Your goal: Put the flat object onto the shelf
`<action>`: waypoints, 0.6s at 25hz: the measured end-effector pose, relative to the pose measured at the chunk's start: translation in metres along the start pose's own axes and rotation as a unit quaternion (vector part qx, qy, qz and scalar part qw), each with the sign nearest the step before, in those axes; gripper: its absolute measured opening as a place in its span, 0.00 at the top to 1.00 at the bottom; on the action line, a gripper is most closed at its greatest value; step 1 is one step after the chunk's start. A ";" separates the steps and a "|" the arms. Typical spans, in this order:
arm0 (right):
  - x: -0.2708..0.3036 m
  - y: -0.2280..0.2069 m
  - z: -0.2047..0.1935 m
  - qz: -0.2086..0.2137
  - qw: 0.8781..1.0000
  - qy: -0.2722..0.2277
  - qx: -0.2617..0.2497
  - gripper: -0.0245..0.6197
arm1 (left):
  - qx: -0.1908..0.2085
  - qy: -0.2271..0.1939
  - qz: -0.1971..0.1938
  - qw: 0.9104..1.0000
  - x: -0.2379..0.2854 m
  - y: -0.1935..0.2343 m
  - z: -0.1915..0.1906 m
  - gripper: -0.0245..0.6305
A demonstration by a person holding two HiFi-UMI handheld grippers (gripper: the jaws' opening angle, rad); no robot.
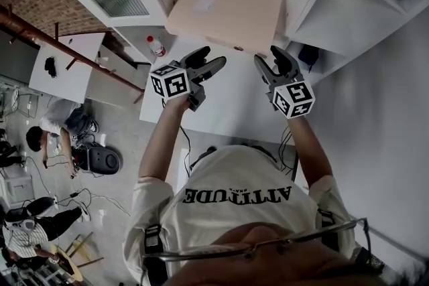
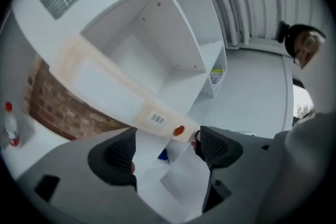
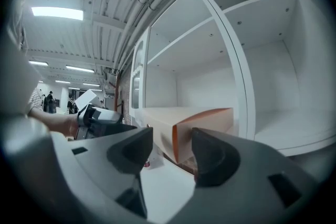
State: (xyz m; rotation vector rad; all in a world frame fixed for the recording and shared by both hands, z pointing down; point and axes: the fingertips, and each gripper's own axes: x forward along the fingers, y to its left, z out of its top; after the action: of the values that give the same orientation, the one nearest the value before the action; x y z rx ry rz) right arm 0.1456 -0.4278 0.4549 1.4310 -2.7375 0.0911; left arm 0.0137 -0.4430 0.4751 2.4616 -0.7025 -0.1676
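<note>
Now, nearest the camera, both arms reach forward over the white counter, and both tools point level at the shelf. The left gripper has its fingers released and spread, and its own view shows nothing but open air between them. The right gripper is likewise released, fingers wide apart, with nothing pinched.

Just beyond both pairs of fingers lies the flat box, broad face up, in the middle compartment. Its long axis runs left to right across the opening, and its front edge faces the grippers. The right gripper looks the nearer: the box's front right corner sits straight ahead of its fingers, close but apart. The left gripper is rolled to one side and faces the front edge near a barcode label and an orange dot.

The box's front seems to jut past the shelf lip over the counter, though the steep angle leaves that uncertain; if so, a push straight inward would finish it. A red-capped bottle stands off to the left.
</note>
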 end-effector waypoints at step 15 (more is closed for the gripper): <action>0.006 -0.008 0.000 -0.030 0.999 0.012 -0.008 0.62 | 0.199 -0.055 0.229 0.951 -0.037 0.050 0.056 0.51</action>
State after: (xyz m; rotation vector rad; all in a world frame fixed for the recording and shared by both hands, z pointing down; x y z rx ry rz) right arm 0.1493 -0.4372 0.4557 1.4967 -2.6681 0.0832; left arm -0.0556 -0.4864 0.4550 2.5863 -1.4534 0.0221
